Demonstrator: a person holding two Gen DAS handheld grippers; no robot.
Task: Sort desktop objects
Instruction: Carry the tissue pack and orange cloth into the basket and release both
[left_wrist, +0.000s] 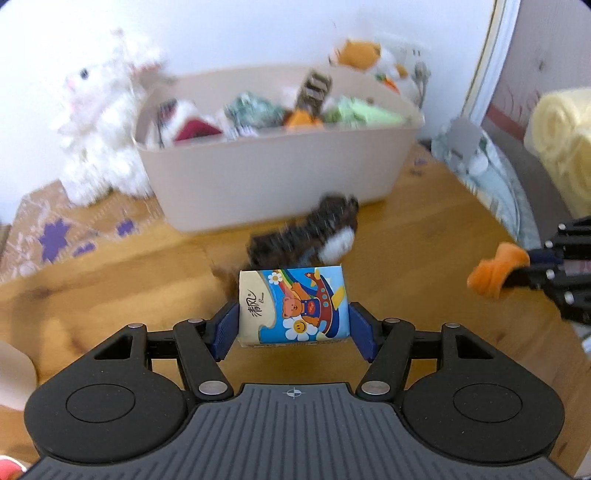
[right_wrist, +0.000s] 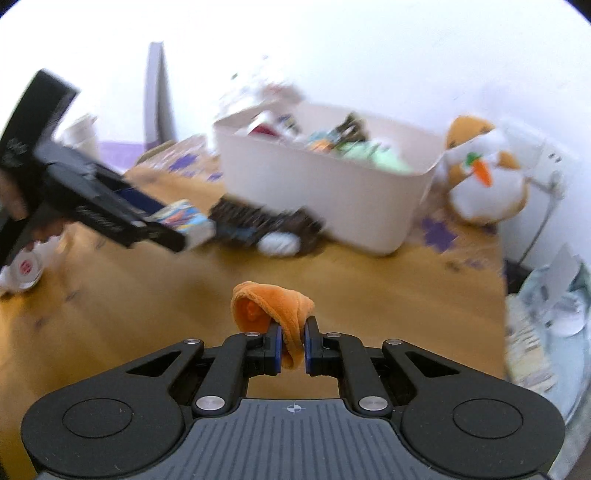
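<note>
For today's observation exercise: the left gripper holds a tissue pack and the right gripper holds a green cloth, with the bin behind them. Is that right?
Not quite. The cloth in the right gripper is orange, not green, as the right wrist view shows. The rest stands: the left gripper holds the tissue pack, and the bin sits behind.

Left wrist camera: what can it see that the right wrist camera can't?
Only the left wrist view shows the white fluffy plush beside the bin and the yellow rolled blanket. Only the right wrist view shows the snowman plush's carrot nose and a white cup. Both show the beige bin, the dark plush on the wooden table, the left gripper clamped on the tissue pack, and the right gripper pinching the orange cloth.
</note>
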